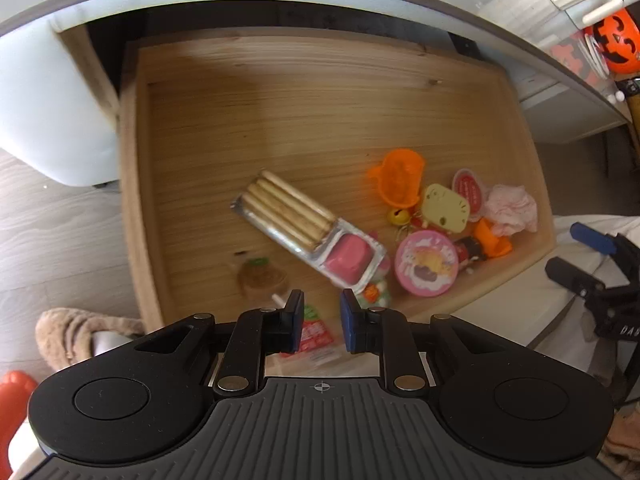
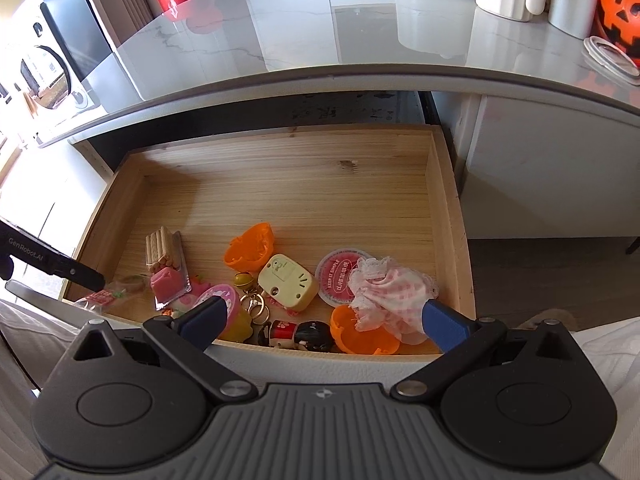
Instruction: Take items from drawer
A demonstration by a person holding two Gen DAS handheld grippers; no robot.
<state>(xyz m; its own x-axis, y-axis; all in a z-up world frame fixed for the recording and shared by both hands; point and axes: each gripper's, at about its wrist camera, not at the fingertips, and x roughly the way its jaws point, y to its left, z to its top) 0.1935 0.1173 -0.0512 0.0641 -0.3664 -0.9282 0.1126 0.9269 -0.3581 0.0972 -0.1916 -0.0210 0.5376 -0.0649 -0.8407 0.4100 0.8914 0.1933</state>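
The wooden drawer (image 1: 136, 200) stands pulled out. Inside lie a biscuit-stick pack with pink dip (image 1: 296, 216), a pink round tin (image 1: 426, 262), an orange cup (image 1: 400, 178), a yellow cat-shaped toy (image 1: 446, 208) and a pink cloth (image 2: 388, 288). My left gripper (image 1: 322, 320) points steeply down at the drawer's near left corner. Its jaws stand a narrow gap apart, and a red-and-green packet (image 1: 316, 334) shows through the gap, not pinched. My right gripper (image 2: 326, 320) hangs wide open over the front edge, above a small doll (image 2: 300, 334), gripping nothing.
A grey marble countertop (image 2: 320, 20) overhangs the drawer's back. On it stand an orange pumpkin bucket (image 2: 620, 16) and white containers. A fuzzy beige slipper (image 1: 72, 332) lies on the wood floor to the left. The far half of the drawer floor is bare wood.
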